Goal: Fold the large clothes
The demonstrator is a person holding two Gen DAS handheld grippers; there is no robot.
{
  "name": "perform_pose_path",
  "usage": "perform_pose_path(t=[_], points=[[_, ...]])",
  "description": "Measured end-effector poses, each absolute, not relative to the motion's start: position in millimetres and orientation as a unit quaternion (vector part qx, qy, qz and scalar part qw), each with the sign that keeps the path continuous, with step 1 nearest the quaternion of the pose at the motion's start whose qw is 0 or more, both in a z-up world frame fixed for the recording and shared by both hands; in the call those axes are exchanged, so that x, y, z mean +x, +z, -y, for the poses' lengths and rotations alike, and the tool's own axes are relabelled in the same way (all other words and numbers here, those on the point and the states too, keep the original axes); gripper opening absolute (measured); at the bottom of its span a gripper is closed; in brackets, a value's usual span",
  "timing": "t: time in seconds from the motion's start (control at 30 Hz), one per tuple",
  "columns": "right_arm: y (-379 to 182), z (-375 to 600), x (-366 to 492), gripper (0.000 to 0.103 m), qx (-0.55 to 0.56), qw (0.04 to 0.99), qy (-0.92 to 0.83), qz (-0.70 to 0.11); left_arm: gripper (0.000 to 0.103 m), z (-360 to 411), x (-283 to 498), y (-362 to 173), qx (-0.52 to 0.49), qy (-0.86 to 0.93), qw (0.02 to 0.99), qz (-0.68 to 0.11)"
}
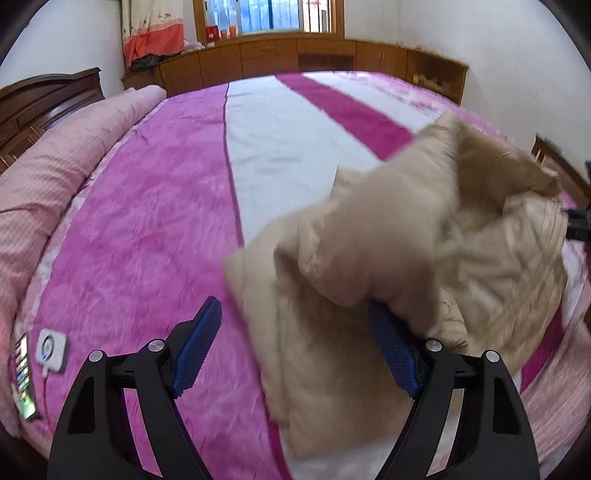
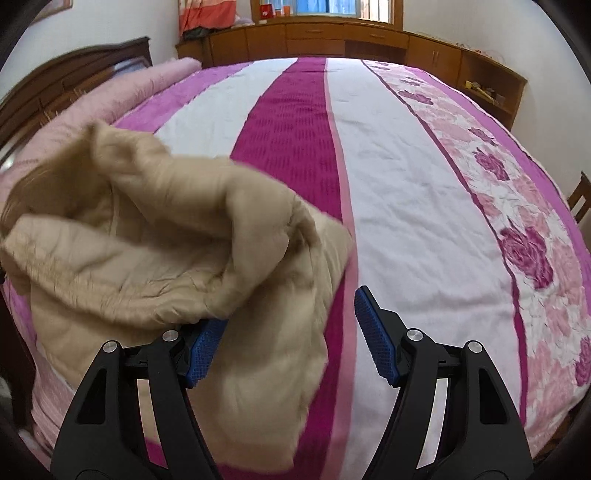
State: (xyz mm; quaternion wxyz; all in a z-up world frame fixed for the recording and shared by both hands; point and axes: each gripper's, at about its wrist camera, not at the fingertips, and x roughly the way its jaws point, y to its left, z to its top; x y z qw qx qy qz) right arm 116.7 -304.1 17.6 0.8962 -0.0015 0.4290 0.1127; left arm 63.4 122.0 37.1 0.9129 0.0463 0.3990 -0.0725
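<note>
Left gripper [image 1: 291,314] has its jaws spread wide, and so does the right gripper [image 2: 291,310]. Neither one is actually pinching anything as far as I can see. On the left one, the beige padded jacket [image 1: 406,258] drapes over the tip of its right-hand blue pad [image 1: 393,354], while the other pad hangs free above the bedspread. Same deal mirrored on the right gripper: the jacket [image 2: 166,251] covers the tip of its left-hand blue pad [image 2: 205,349] and the other pad sticks out over bare cover.

That jacket sits bunched up in a puffy heap between the two grippers, on the near part of the bed, all folds and lumps, a bit blurry. Under it is a striped bedspread [image 2: 406,184] in pink, white and magenta, with a rose-pattern band [image 2: 524,254] down the right side.

Further out, a rolled pink quilt [image 1: 55,166] lies along the dark wooden headboard [image 1: 44,96]. A phone [image 1: 24,376] and a white charger puck [image 1: 51,349] rest at the left edge. Wooden cabinets [image 1: 295,55] line the far wall under a window [image 1: 269,14], and an orange-and-cream curtain [image 1: 151,29] hangs beside it.
</note>
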Motion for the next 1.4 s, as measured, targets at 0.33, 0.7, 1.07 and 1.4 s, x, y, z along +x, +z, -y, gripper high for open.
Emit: perform_pose_path(t=[0.33, 0.7, 1.07, 1.4], points=[[1, 313, 169, 0.069, 0.111, 0.879, 0.103, -0.452, 0.079, -137, 130, 26, -0.064, -0.099, 0.908, -0.401], [2, 319, 172, 0.016, 0.127, 0.882, 0.103, -0.441, 0.01, -128, 157, 3, -0.096, -0.093, 0.894, -0.429], [8, 310, 200, 0.007, 0.128, 0.897, 0.036, -0.422, 0.007, -139, 197, -6, -0.096, 0.011, 0.896, -0.433], [-36, 298, 237, 0.036, 0.073, 0.888, -0.027, -0.454, 0.03, -146, 227, -51, -0.083, 0.067, 0.877, -0.469]])
